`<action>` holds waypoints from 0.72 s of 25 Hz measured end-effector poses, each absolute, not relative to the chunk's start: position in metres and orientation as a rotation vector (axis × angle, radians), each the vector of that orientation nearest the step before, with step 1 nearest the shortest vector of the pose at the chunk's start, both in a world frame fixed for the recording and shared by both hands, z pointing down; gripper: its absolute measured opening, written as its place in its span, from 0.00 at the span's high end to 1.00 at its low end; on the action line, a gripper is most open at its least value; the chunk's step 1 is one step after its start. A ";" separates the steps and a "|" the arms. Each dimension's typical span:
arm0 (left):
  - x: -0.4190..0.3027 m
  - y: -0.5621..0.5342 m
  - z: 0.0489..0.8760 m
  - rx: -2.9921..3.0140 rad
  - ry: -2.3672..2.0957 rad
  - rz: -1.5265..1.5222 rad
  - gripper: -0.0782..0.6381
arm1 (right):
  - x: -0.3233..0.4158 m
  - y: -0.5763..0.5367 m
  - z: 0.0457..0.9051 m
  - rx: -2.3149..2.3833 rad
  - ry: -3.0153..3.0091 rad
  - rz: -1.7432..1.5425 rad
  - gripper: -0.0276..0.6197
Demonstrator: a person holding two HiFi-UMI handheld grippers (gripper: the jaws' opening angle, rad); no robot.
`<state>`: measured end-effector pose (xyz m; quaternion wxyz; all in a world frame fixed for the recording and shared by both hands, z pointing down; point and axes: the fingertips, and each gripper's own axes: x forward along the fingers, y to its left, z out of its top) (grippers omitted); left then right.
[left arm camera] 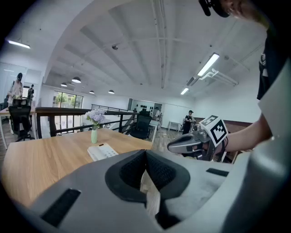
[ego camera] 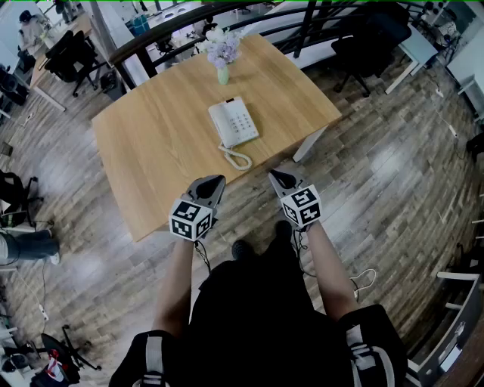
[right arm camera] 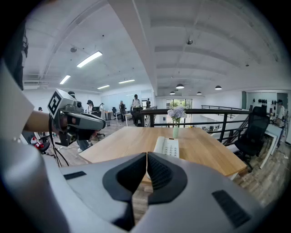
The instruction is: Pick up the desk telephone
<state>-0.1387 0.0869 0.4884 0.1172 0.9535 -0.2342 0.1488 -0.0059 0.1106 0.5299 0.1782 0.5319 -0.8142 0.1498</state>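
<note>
The white desk telephone (ego camera: 233,123) lies near the wooden table's (ego camera: 151,151) front edge, handset on its left side, coiled cord (ego camera: 237,157) curled toward me. It also shows in the left gripper view as the telephone (left arm camera: 102,151) and in the right gripper view as the telephone (right arm camera: 167,147). My left gripper (ego camera: 215,183) and right gripper (ego camera: 278,178) hover side by side over the floor, just short of the table edge, both pointing at the phone. The left gripper's (left arm camera: 146,154) jaws are shut, a pale strip showing in their seam. The right gripper's (right arm camera: 146,155) jaws are shut and hold nothing.
A green vase of lilac flowers (ego camera: 223,54) stands at the table's far edge behind the phone. A black railing (ego camera: 227,15) runs behind the table. Office chairs (ego camera: 363,38) stand at the back, and people stand by distant desks (right arm camera: 122,109). Wood floor surrounds the table.
</note>
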 end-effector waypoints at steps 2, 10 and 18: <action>-0.137 0.090 0.491 2.801 -0.677 0.444 0.86 | -0.005 0.112 0.529 1.524 -2.301 0.424 0.92; -0.143 0.096 0.490 2.809 -0.684 0.443 0.86 | -0.008 0.118 0.529 1.550 -2.308 0.429 0.92; -0.148 0.095 0.488 2.807 -0.686 0.426 0.86 | -0.011 0.119 0.528 1.573 -2.306 0.449 0.92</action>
